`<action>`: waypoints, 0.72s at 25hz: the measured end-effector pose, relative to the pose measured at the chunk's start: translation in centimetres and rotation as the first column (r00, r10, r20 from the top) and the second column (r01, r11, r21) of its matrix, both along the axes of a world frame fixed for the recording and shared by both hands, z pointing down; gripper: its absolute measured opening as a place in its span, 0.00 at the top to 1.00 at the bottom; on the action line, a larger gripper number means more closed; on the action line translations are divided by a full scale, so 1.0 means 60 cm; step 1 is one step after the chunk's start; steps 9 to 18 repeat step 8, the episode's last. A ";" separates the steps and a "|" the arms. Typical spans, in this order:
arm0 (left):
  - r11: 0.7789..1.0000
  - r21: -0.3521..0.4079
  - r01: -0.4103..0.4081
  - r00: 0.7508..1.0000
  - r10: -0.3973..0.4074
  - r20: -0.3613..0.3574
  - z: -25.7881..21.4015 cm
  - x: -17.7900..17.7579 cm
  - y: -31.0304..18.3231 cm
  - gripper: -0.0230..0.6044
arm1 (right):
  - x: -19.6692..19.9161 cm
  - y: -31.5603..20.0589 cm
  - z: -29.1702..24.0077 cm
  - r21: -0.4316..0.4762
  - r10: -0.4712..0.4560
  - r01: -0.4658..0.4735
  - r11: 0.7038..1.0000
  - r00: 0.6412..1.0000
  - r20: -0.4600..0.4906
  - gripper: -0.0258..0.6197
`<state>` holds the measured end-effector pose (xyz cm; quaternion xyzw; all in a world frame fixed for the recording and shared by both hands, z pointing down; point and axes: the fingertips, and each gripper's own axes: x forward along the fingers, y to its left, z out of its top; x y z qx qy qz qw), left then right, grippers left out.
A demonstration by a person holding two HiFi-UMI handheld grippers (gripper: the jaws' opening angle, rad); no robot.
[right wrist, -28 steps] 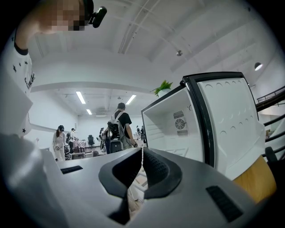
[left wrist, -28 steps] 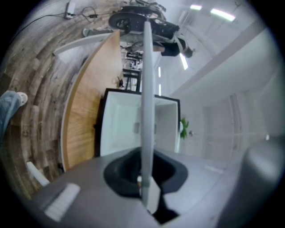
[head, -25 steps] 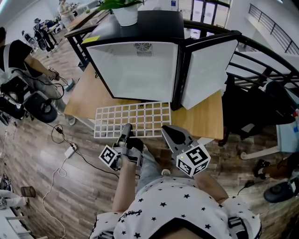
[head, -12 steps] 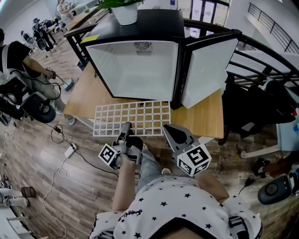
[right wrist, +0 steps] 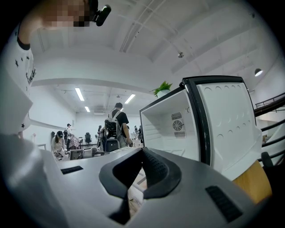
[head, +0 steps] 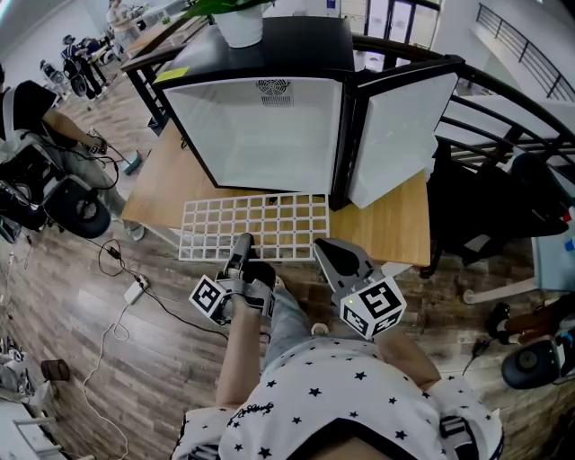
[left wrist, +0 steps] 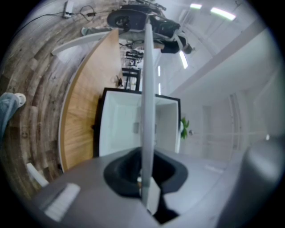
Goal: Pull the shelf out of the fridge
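Observation:
The white wire shelf [head: 256, 227] lies flat on the wooden table [head: 166, 184] in front of the open fridge [head: 260, 135], its near edge overhanging the table. My left gripper [head: 243, 244] is shut on that near edge. In the left gripper view the shelf [left wrist: 147, 89] runs edge-on between the jaws of the left gripper [left wrist: 144, 180]. My right gripper [head: 325, 249] hovers by the shelf's near right corner, jaws together and holding nothing. The right gripper [right wrist: 141, 153] faces the fridge [right wrist: 171, 129] and its door [right wrist: 227, 124].
The fridge door [head: 400, 135] stands swung open to the right. A potted plant [head: 243, 25] sits on top of the fridge. A black chair [head: 476, 211] stands to the right, with people and chairs [head: 36, 126] to the left. A cable [head: 135, 292] lies on the floor.

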<state>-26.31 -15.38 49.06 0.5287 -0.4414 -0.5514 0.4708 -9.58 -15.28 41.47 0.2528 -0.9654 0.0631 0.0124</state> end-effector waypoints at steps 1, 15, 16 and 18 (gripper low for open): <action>1.000 -0.001 0.001 1.000 -0.001 0.002 0.001 0.000 -0.001 0.91 | 0.001 -0.001 0.000 0.000 0.000 0.000 1.000 1.000 0.001 0.93; 1.000 0.006 -0.002 1.000 0.002 -0.008 0.000 0.002 0.001 0.91 | -0.001 0.002 0.000 0.004 -0.005 0.005 1.000 1.000 0.004 0.93; 1.000 0.006 -0.002 1.000 0.002 -0.008 0.000 0.002 0.001 0.91 | -0.001 0.002 0.000 0.004 -0.005 0.005 1.000 1.000 0.004 0.93; 1.000 0.006 -0.002 1.000 0.002 -0.008 0.000 0.002 0.001 0.91 | -0.001 0.002 0.000 0.004 -0.005 0.005 1.000 1.000 0.004 0.93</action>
